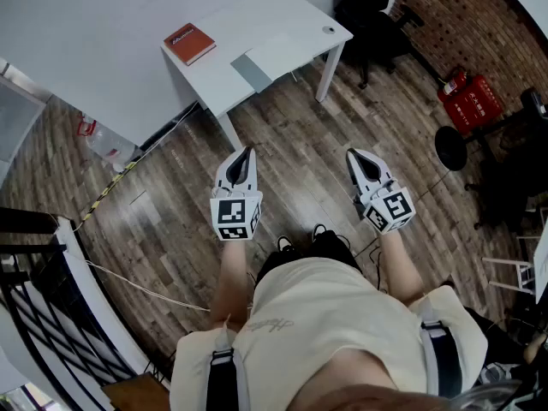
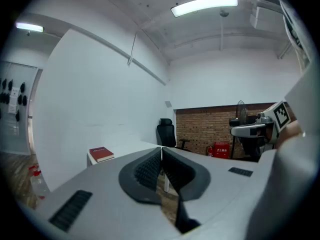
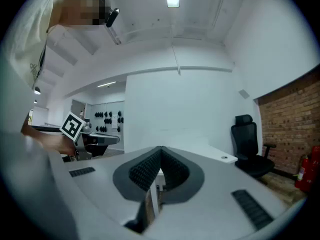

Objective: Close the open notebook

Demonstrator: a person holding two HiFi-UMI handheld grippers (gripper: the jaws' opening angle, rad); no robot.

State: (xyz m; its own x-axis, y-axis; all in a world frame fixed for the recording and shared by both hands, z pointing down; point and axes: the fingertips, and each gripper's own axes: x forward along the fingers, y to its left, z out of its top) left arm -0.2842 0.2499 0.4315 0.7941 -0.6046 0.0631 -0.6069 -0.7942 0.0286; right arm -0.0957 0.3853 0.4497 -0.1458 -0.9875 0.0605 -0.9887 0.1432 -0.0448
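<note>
On the white table (image 1: 257,15) a flat notebook (image 1: 268,59) lies open near the front edge, one side grey and the other white. A closed red book (image 1: 189,43) lies at the table's left end, and it also shows in the left gripper view (image 2: 101,154). Both grippers hang level in the air over the wooden floor, well short of the table. My left gripper (image 1: 249,152) is shut with nothing in it, its ribbed pads meeting (image 2: 161,148). My right gripper (image 1: 351,153) is shut and empty too (image 3: 161,148).
A black office chair (image 1: 368,7) stands to the right of the table by a brick wall. A red box (image 1: 469,98) sits on the floor at the right, with a black stool (image 1: 452,146) near it. A dark railing (image 1: 34,289) and a cable run along the left.
</note>
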